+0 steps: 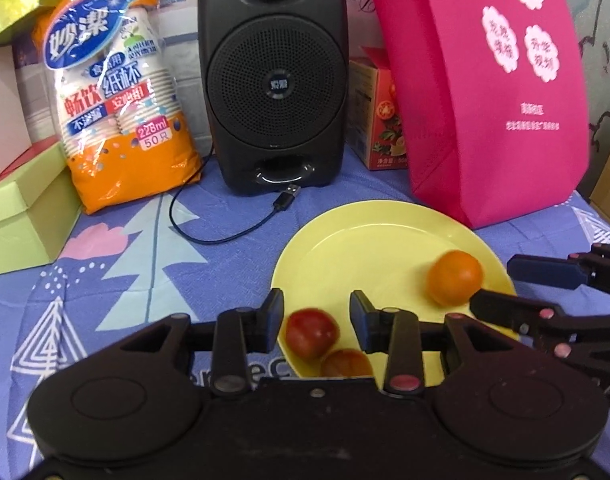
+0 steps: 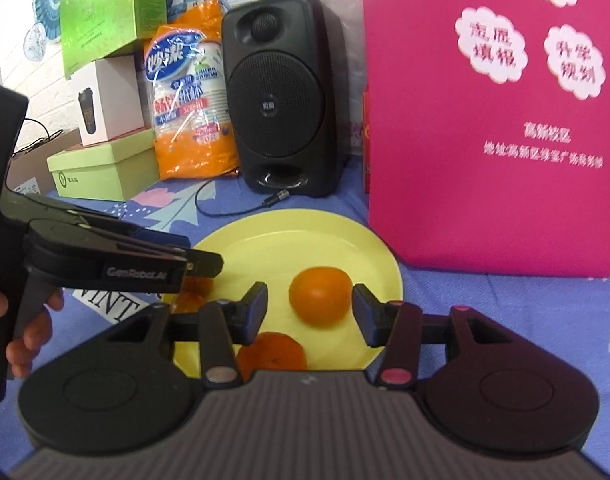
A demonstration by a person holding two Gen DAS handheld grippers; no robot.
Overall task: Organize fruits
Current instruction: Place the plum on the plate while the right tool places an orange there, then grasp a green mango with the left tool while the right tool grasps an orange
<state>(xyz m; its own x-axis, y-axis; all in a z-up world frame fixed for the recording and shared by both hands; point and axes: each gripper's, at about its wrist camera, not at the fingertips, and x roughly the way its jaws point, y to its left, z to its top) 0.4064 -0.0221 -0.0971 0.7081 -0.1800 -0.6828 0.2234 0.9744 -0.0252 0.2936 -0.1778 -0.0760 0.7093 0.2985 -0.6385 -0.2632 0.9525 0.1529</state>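
On the yellow plate (image 1: pixel 385 232), fruit is being set down: an orange (image 2: pixel 320 296) between the right gripper (image 2: pixel 309 312)'s spread jaws, a red fruit (image 1: pixel 311 332), perhaps a tomato, between the left gripper (image 1: pixel 317 318)'s. Withdrawal is called for next.

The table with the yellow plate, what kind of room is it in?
Probably a home or small office corner: a patterned tablecloth, a speaker, a pack of paper cups and stacked gift boxes.

A black speaker (image 1: pixel 272 76) stands between an orange cup pack (image 1: pixel 117 100) and a pink bag (image 1: pixel 493 88), perhaps touching.
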